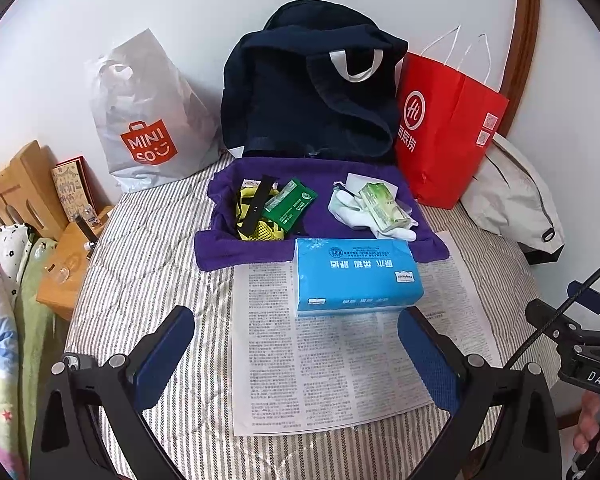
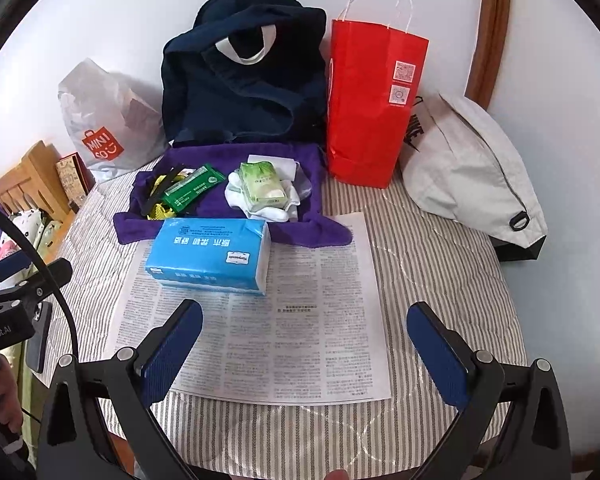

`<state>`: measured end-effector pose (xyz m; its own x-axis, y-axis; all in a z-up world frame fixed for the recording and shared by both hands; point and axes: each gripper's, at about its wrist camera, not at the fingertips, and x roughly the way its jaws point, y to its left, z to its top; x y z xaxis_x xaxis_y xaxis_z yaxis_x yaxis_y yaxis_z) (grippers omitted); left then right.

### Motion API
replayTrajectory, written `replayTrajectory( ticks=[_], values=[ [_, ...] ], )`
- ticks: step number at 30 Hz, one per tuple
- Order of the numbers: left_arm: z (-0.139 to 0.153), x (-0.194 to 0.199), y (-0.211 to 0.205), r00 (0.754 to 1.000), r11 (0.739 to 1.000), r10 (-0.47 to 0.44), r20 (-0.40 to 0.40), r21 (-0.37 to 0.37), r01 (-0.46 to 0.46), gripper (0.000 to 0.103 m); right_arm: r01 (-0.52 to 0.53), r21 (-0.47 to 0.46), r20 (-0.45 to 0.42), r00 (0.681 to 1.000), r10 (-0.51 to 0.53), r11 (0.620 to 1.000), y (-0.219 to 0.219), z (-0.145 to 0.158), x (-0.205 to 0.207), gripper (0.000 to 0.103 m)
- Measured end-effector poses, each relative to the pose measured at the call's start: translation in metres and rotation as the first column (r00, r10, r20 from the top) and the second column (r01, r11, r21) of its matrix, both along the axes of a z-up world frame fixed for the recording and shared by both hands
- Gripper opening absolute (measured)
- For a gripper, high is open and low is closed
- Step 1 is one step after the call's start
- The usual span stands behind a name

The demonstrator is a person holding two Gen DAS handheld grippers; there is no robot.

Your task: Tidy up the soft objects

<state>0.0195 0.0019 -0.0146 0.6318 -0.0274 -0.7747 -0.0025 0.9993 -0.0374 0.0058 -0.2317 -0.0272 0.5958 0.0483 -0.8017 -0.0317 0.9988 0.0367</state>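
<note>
In the left wrist view, the left gripper (image 1: 296, 344) hangs released, its blue-padded fingers (image 1: 162, 354) spread wide over a printed paper sheet (image 1: 340, 360) on the striped bed cover (image 1: 148, 248), gripping nothing. Just beyond the fingertips lies a blue tissue pack (image 1: 356, 276), its far edge resting on a purple cloth (image 1: 320, 216). On the cloth's left half sit a yellow mesh item with a black strap (image 1: 256, 208) and a green packet (image 1: 290, 206); on the right half, a pale green tissue packet (image 1: 384, 208) lies on white socks (image 1: 348, 210). Against the far wall stand a white MINISO bag (image 1: 148, 116) at left, a dark navy bag (image 1: 312, 84) in the middle and a red paper bag (image 1: 444, 128) at right, with a grey bag (image 1: 512, 196) beside it. The right gripper's body shows at the right edge; its jaws cannot be told from here.

In the right wrist view, the right gripper (image 2: 306, 340) is likewise released, its fingers (image 2: 440, 354) wide apart above the paper sheet (image 2: 300, 340), empty. The blue tissue pack (image 2: 210, 254) lies far-left of them, overlapping the near edge of the purple cloth (image 2: 220, 200). The white socks (image 2: 268, 204), green packet (image 2: 192, 190) and pale green tissue packet (image 2: 262, 184) rest on the cloth. The red paper bag (image 2: 372, 104) stands upright, far right of the cloth, touching the navy bag (image 2: 240, 80)
</note>
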Motion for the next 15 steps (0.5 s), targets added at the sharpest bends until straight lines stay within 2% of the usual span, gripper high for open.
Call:
replayTrajectory(
  ticks=[15],
  values=[
    [0.0000,-0.0005,-0.0022,1.000,1.000,0.002,-0.007,0.005,-0.002,0.103,0.012,-0.010,0.011,1.000,-0.012,1.000,-0.0017,0.0062,-0.0031,0.101]
  ],
)
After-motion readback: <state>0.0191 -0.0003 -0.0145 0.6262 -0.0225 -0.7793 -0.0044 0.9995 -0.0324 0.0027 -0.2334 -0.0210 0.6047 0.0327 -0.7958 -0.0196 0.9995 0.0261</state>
